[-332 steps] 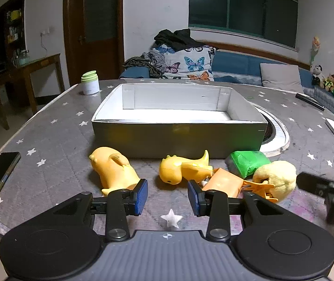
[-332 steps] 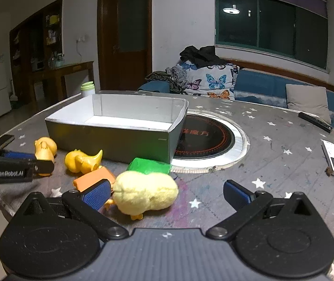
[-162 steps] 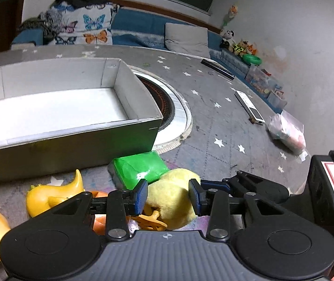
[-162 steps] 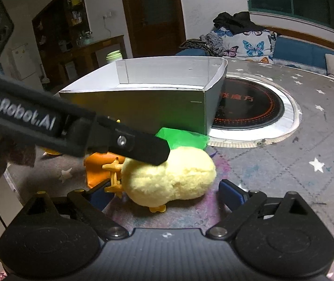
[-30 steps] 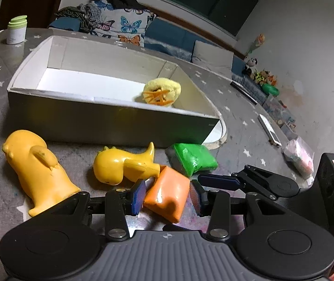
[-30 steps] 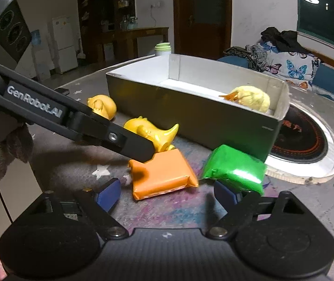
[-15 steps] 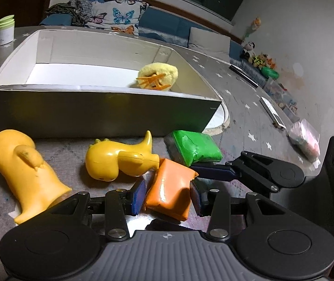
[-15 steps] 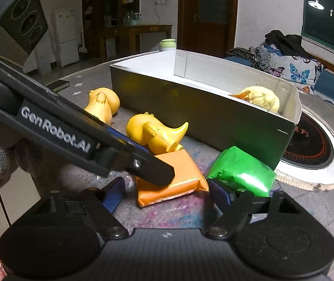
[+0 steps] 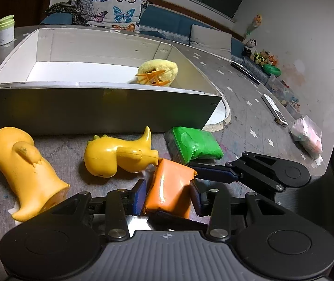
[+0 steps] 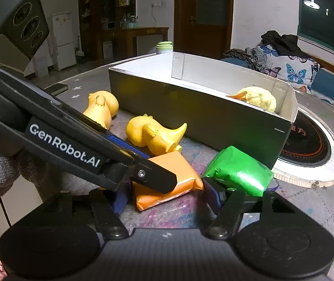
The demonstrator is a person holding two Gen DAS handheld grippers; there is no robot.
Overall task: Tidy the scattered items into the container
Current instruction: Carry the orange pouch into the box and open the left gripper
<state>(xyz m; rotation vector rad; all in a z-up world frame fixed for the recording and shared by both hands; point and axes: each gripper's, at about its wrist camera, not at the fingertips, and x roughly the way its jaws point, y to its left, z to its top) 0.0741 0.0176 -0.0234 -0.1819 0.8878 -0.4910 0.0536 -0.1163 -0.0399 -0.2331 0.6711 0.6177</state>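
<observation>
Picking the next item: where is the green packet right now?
The green packet lies on the table outside the box, by its near right corner, just beyond the orange packet; in the right wrist view it sits low and right of centre.

Home living room: sofa point(image 9: 167, 23), fridge point(image 10: 63, 39).

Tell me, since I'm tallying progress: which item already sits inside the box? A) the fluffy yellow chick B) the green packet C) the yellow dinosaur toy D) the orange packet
A: the fluffy yellow chick lies inside the box, while the other three lie on the table in front of it.
</observation>
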